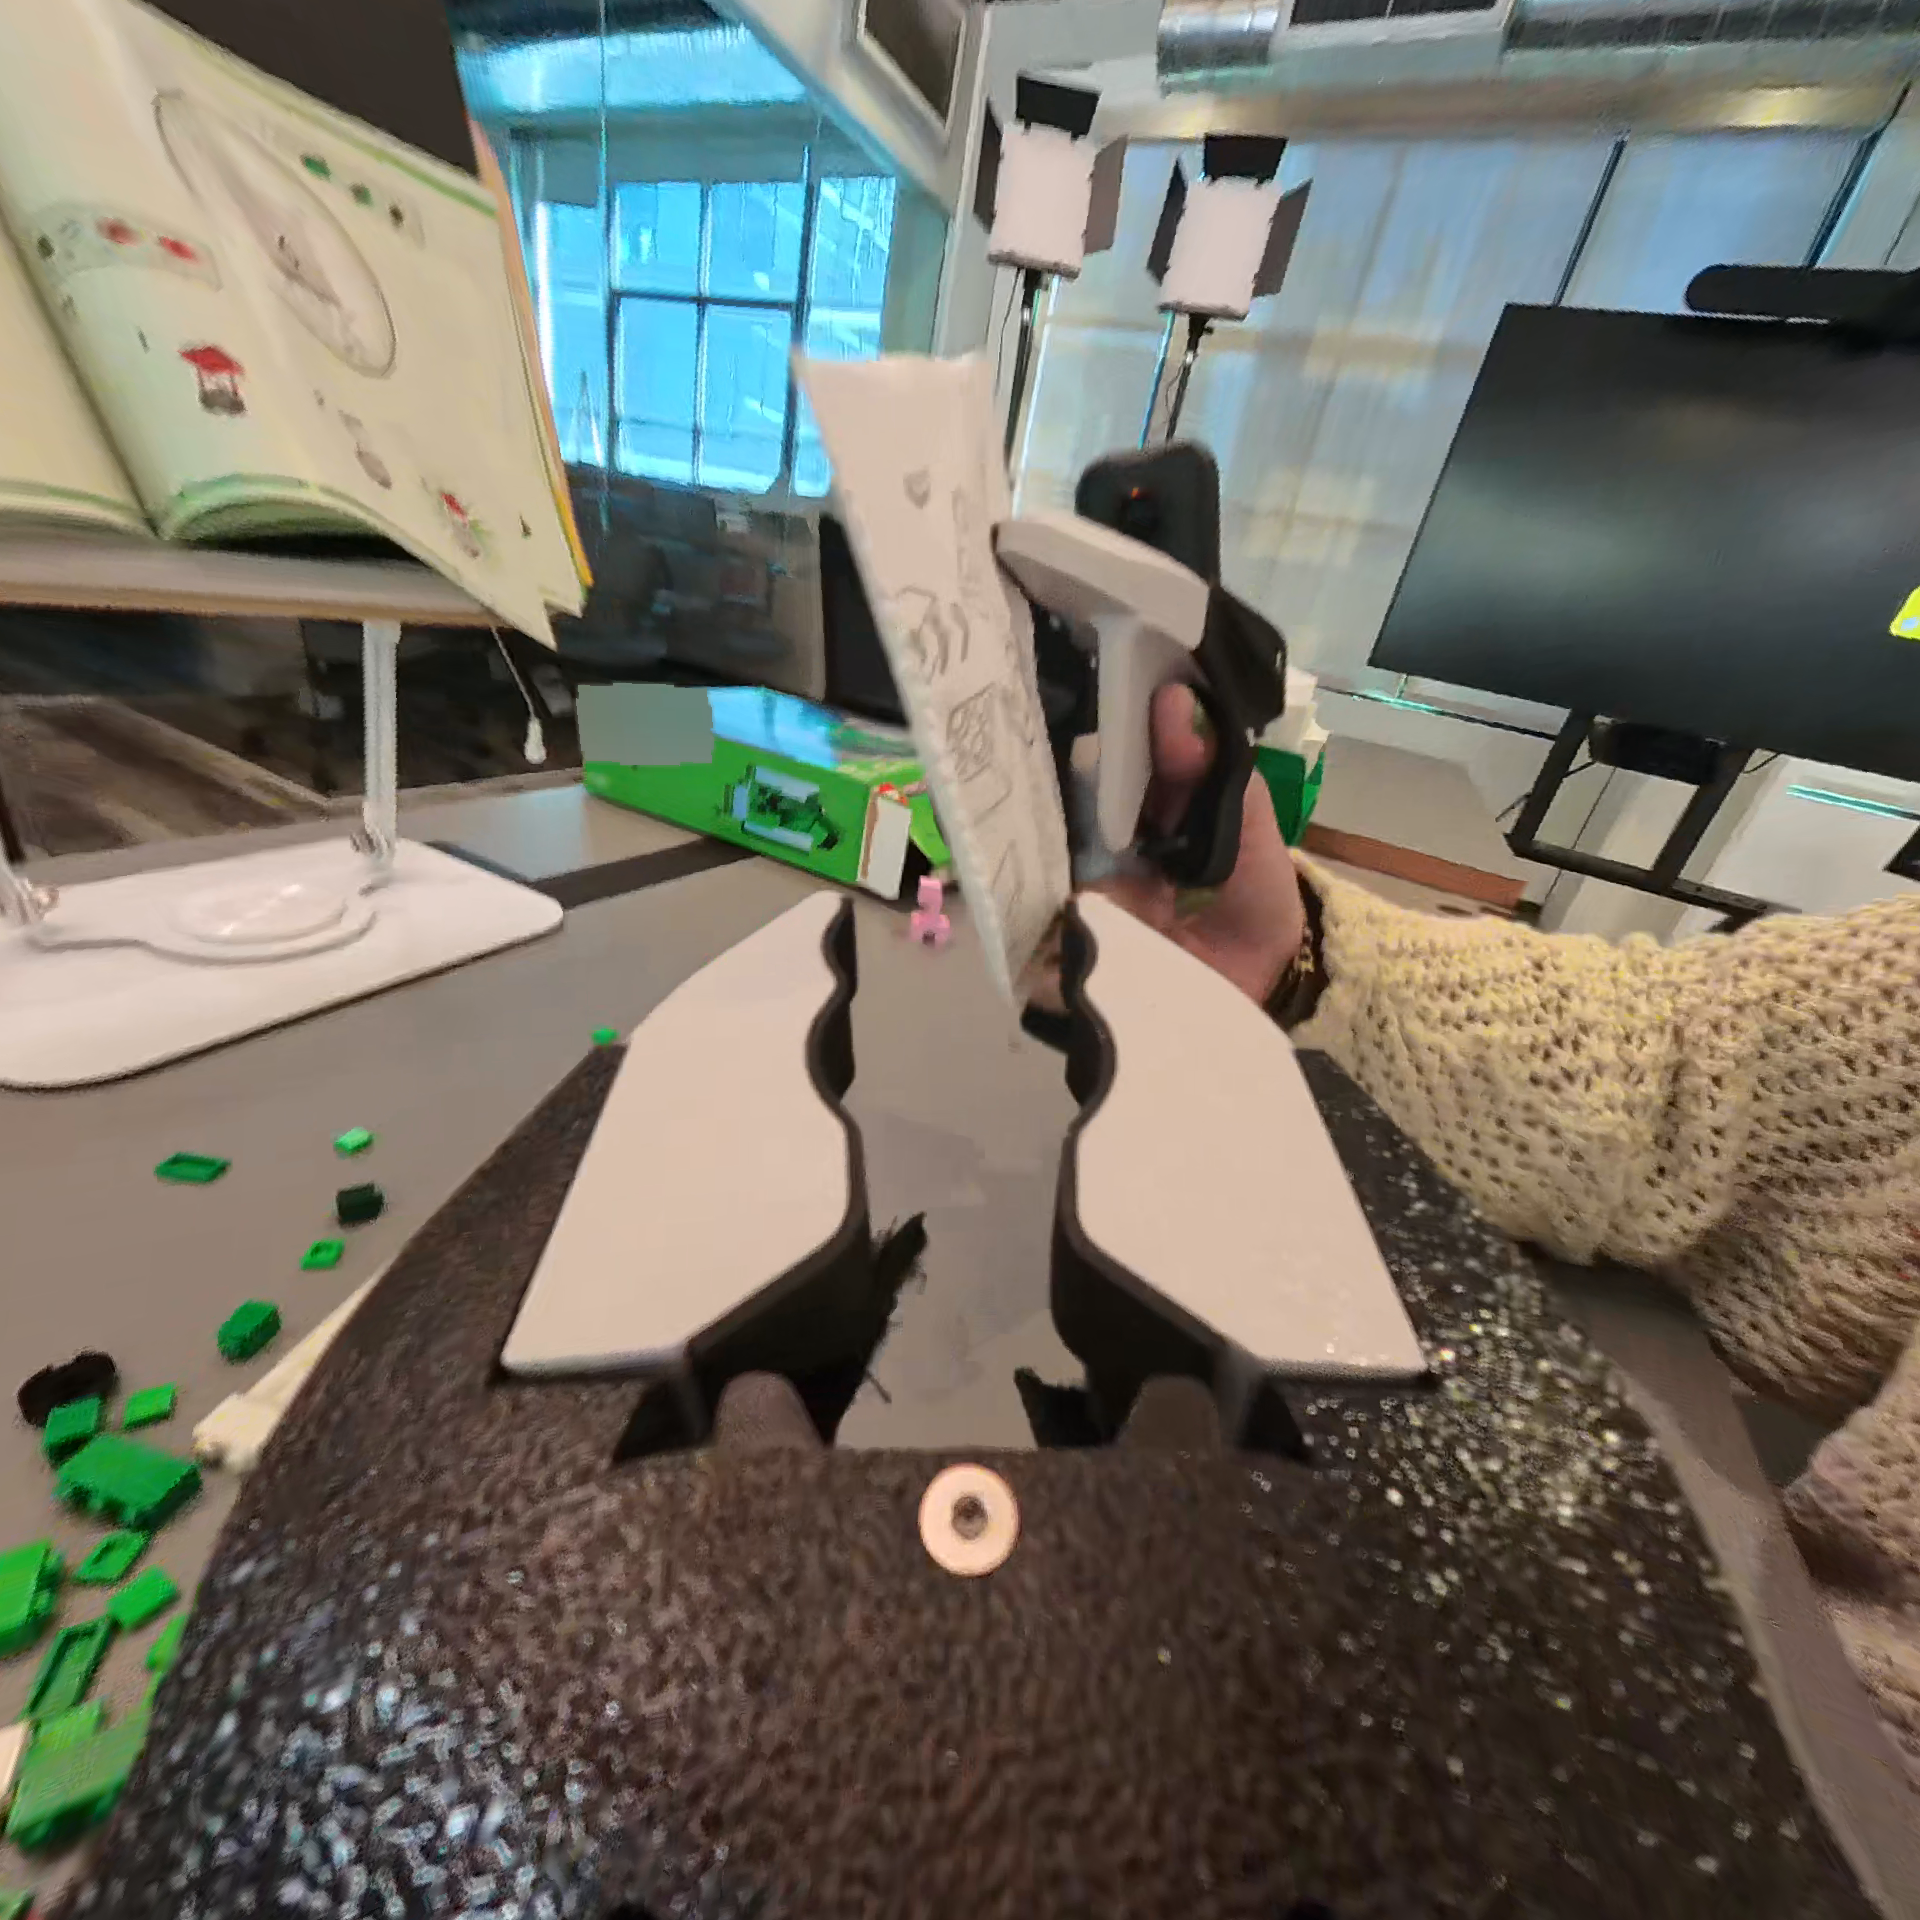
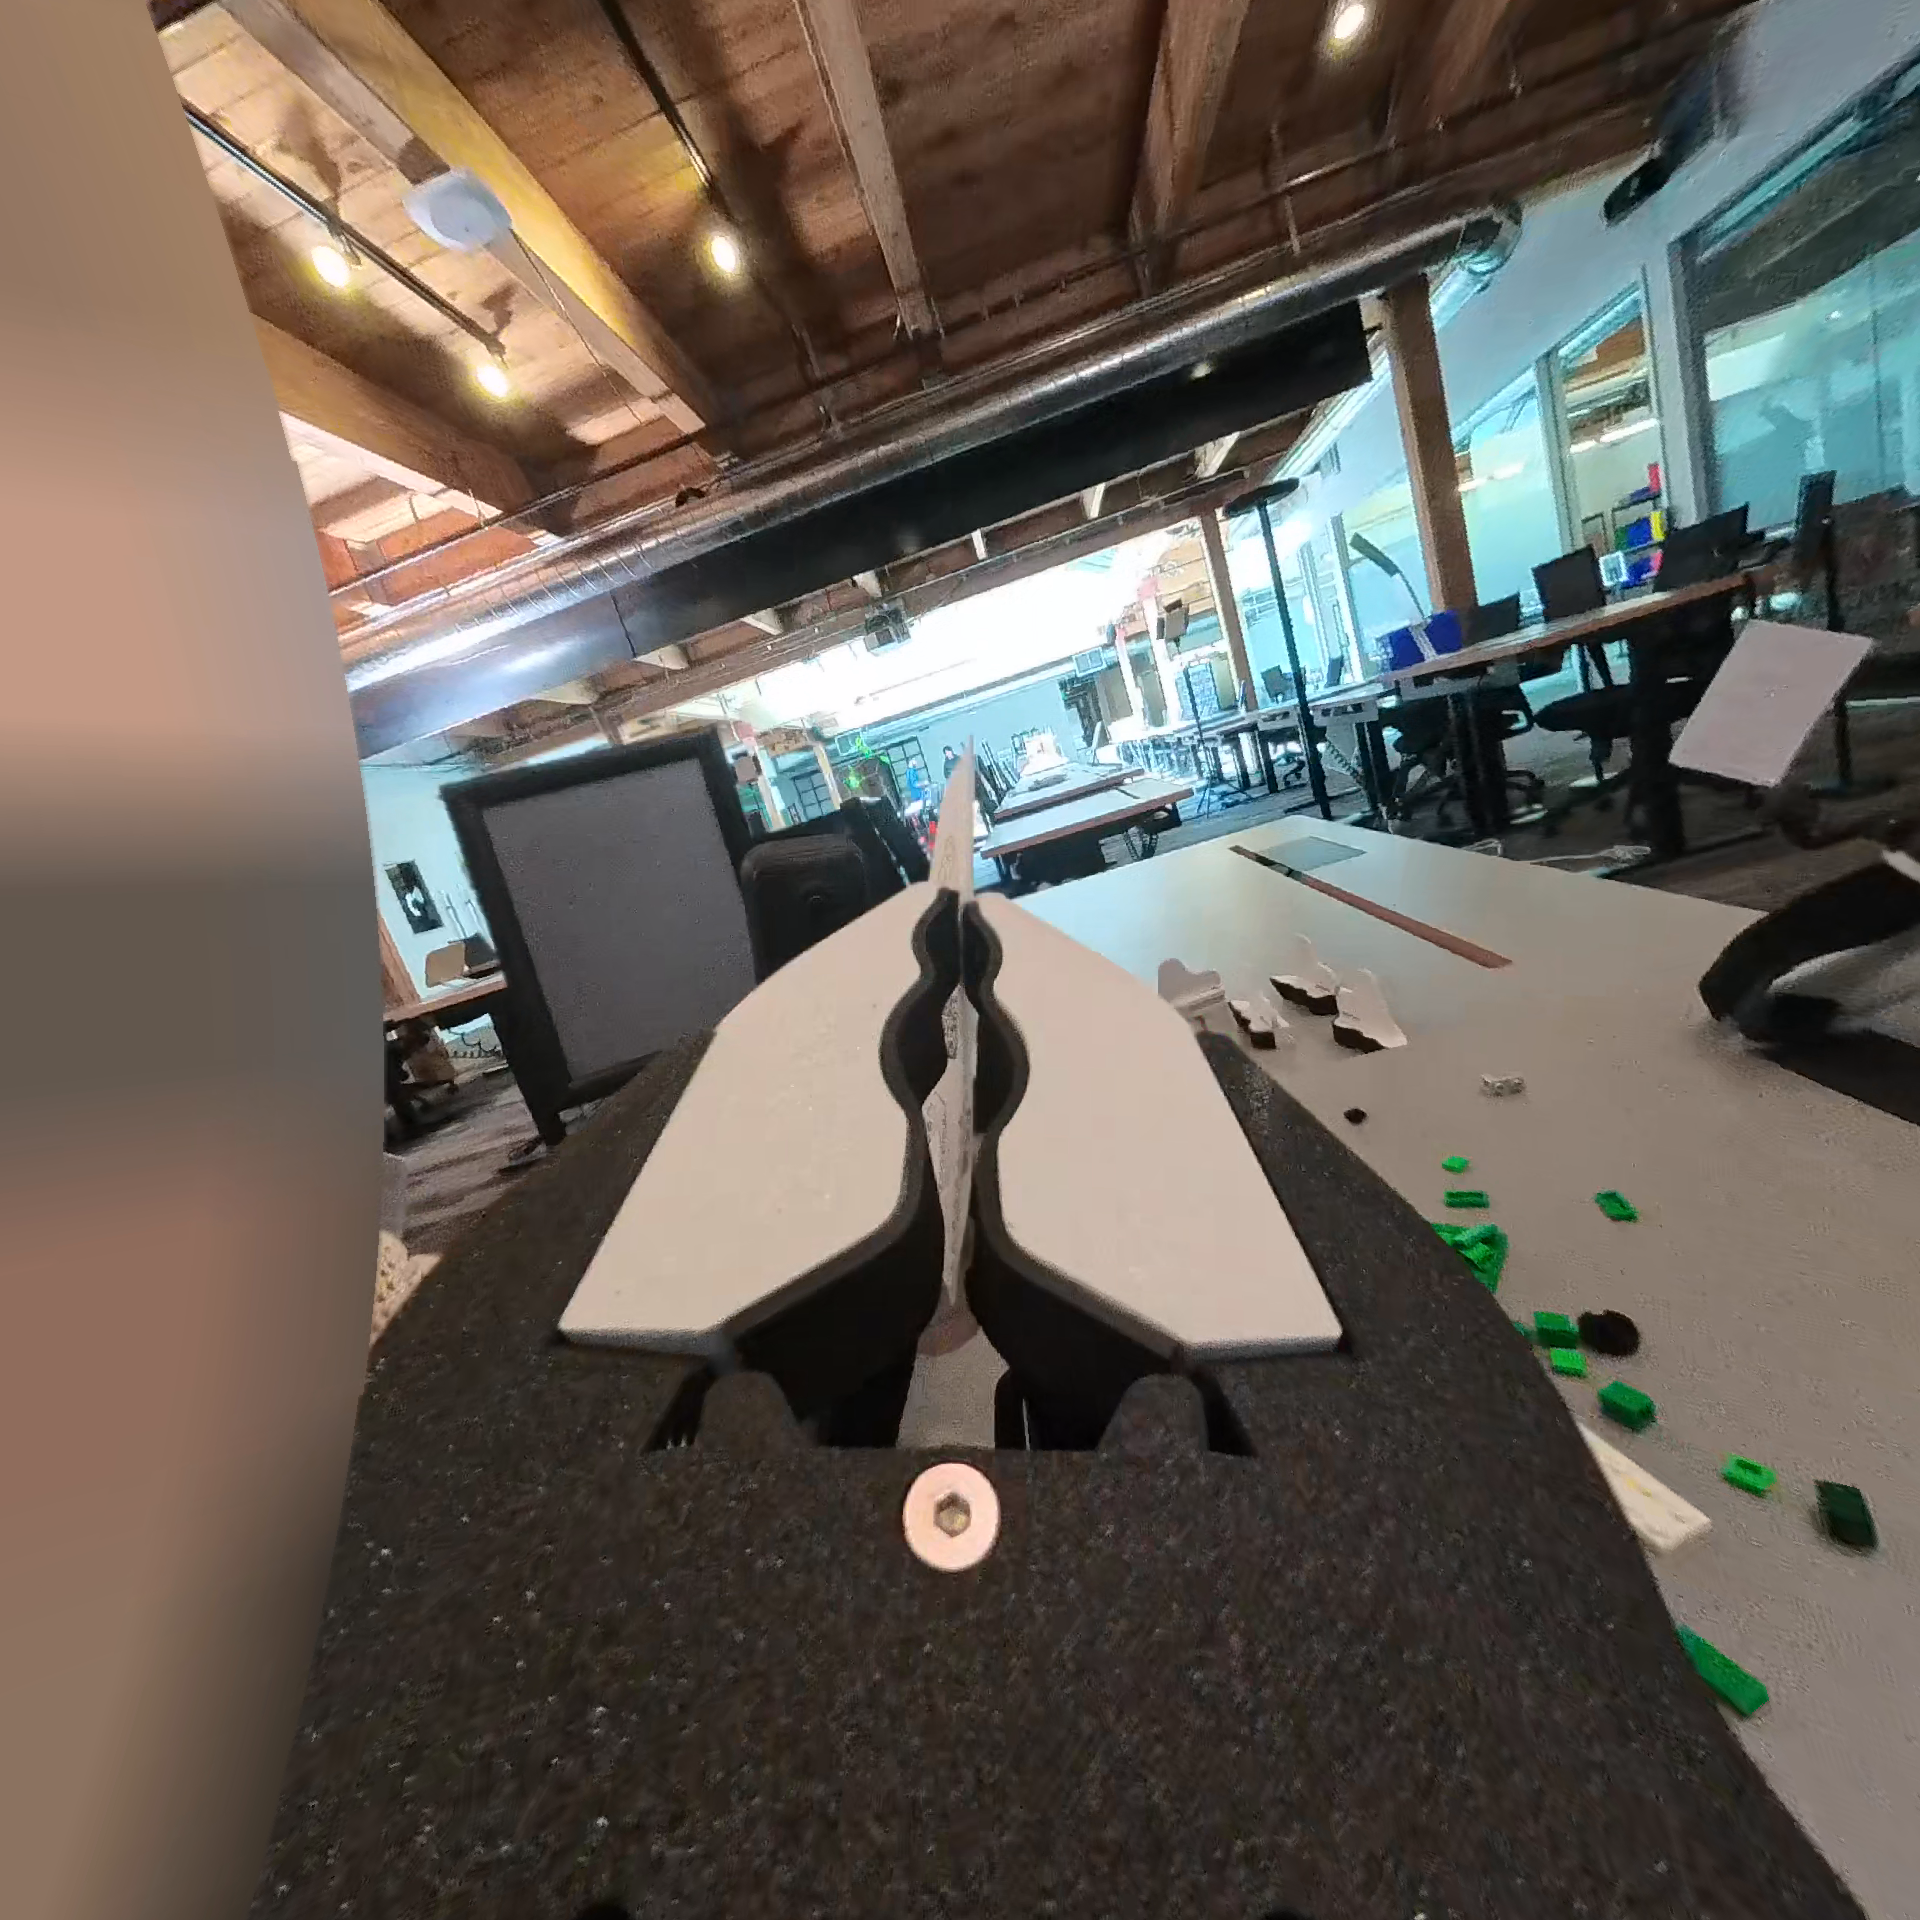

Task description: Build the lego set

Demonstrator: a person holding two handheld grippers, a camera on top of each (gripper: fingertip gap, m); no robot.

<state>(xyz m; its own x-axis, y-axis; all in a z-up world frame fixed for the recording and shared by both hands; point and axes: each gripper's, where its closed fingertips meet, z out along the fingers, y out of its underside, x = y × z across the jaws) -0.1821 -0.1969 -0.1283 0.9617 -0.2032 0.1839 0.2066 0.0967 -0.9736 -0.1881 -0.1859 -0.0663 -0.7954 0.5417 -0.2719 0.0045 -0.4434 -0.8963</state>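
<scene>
In the left wrist view my left gripper (image 1: 961, 925) is open and empty, low over the grey table (image 1: 644, 914). Just past its right fingertip hangs a white paper bag (image 1: 935, 644) with printed drawings. My right gripper (image 1: 1023, 566) holds the bag, gripped by a hand in a cream knit sleeve (image 1: 1558, 1091). In the right wrist view my right gripper (image 2: 961, 914) is shut on this bag (image 2: 956, 1132), seen edge-on and sticking out past the tips. Loose green Lego pieces (image 1: 104, 1475) lie on the table at left; they also show in the right wrist view (image 2: 1475, 1247).
An open instruction book (image 1: 260, 312) rests on a white stand (image 1: 260, 935) at the back left. A green box (image 1: 769, 790) and a small pink piece (image 1: 928, 914) lie behind the bag. A dark screen (image 1: 1662, 540) stands at right. Spare finger pads (image 2: 1320, 997) lie on the table. The gap from one gripper's tips to the other's is roughly 6 cm.
</scene>
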